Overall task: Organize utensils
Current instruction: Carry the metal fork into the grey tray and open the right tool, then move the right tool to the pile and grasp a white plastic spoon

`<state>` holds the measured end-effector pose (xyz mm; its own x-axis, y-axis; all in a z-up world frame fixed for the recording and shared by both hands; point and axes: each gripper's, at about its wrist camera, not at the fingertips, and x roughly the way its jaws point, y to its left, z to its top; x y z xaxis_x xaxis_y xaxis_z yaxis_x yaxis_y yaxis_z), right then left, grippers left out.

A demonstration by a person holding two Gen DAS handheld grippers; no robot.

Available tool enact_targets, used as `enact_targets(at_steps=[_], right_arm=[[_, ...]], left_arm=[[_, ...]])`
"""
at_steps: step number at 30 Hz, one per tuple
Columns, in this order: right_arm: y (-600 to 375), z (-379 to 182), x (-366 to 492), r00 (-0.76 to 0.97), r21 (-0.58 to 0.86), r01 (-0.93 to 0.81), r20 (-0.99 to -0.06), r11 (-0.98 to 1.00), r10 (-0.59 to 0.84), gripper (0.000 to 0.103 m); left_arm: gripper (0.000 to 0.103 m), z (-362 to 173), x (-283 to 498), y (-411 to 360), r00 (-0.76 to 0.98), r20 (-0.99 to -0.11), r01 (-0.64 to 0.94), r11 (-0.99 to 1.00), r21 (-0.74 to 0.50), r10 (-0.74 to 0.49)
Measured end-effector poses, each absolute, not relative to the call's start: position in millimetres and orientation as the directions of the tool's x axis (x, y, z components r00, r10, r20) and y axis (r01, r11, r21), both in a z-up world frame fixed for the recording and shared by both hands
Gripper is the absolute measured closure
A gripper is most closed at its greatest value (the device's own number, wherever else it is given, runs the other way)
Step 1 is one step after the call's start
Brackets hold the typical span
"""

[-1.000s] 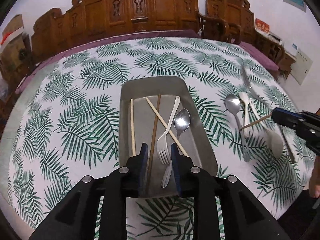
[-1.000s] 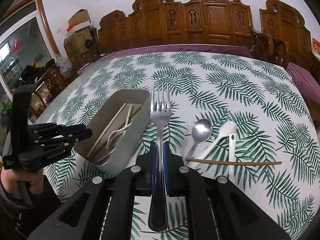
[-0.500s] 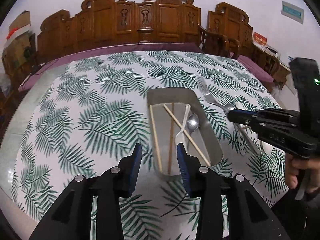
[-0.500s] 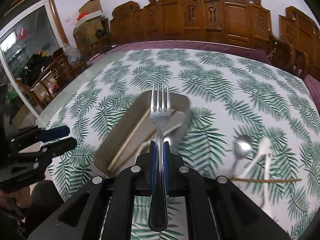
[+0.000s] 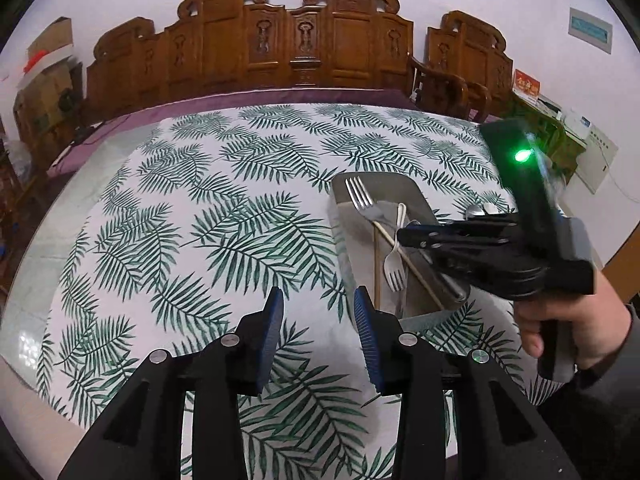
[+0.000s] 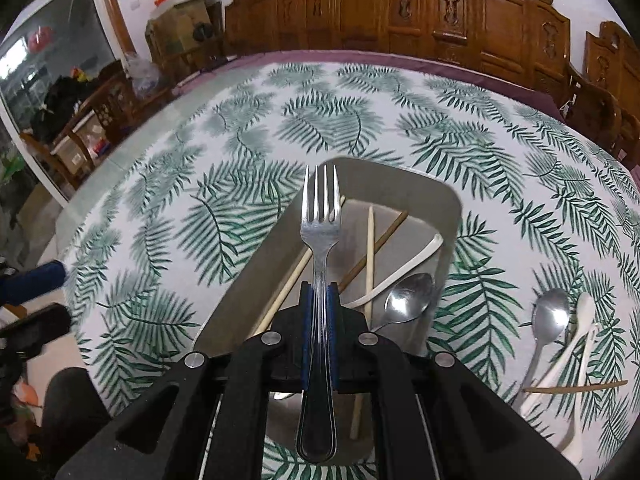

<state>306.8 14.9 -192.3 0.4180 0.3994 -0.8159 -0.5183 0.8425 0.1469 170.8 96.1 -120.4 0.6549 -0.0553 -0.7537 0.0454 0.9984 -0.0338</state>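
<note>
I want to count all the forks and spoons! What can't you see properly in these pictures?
- Left wrist view: the right gripper covers most of the tray.
- Right wrist view: the held metal fork and gripper hide the tray's near end.
- The white spoons overlap.

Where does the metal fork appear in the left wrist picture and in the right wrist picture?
Left wrist view: metal fork at right of centre, over the grey tray's far end, held by the right gripper.
Right wrist view: centre, upright between the pads.
Shared landmark: the grey tray.
</note>
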Motion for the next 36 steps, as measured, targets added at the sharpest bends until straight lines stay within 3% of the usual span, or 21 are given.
enact_targets(at_steps=[9,17,36], right_arm=[[25.4,-214.2,320.1,0.409,0.093,-0.495,-0.852,0.864,0.326,0.094],[18.7,-216.8,327.1,0.367,0.201,-0.466,-0.842,0.862,0.395,0.093],[-65.8,-150.9,255.3,0.493,0.158,-0.475,-0.766,0.865,0.411,0.093]], left_arm=[[0.069,-124.6,170.5,105.4,0.652,-0.755,0.041,0.997,-0.062,-0.074],[0.068,-127.9,162.5,102.8,0.650,-0.756,0.041,0.997,-0.069,-0.079],[0.066,-105.0,138.1,57.0,0.686,-0.714,0.117,0.990,-0.081,-0.139]])
